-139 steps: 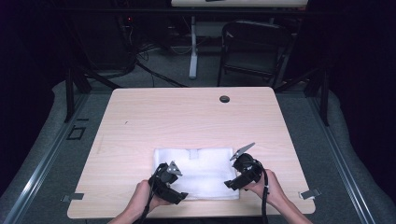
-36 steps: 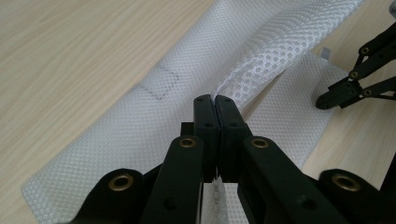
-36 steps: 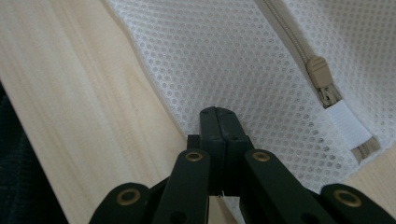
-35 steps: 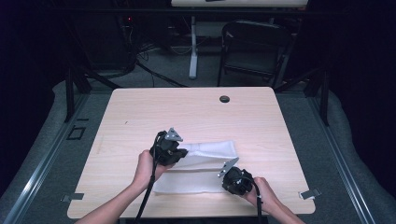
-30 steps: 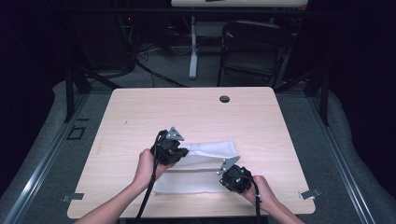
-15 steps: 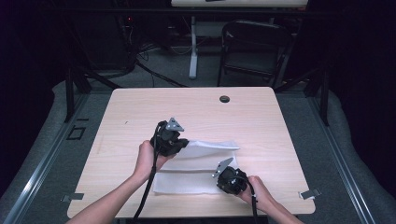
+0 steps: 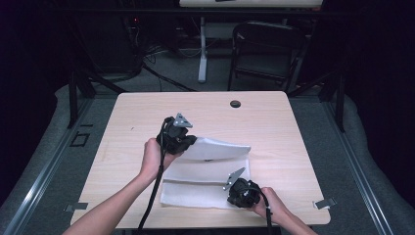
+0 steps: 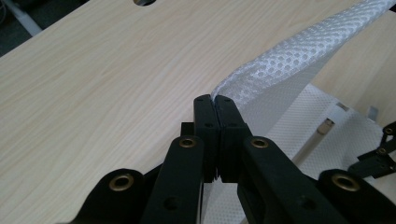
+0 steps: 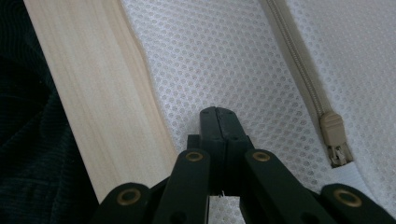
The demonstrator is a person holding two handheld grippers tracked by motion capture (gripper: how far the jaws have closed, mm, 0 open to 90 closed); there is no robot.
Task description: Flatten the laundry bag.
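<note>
dark room behind, with a folding chair (image 7: 266, 49) and cables on the floor beyond a pale wood table (image 7: 127, 127); a small round grommet hole (image 7: 235, 104) sits near the table's far edge.

white mesh bag (image 7: 195, 188) lies on the near half of the table, between the two hands. long axis runs roughly left to right across the table, parallel to the near edge. near portion lies flat on the wood; the far edge is lifted off the table and pulled toward the near side, so the raised flap slopes down from its high left end to its right end. beige zipper (image 9: 299, 74) runs along the mesh, its pull (image 9: 335, 138) lying flat on the fabric.

left gripper (image 8: 214, 100): jaws fully closed, pinching the far-left corner of the bag, held above the table; the mesh rises away from the jaw tips as a taut strip.

right gripper (image 9: 218, 113): jaws fully closed, tips down on the flat mesh near the bag's near-right corner, close to the table's near edge. cannot tell whether fabric is caught between them.
</note>
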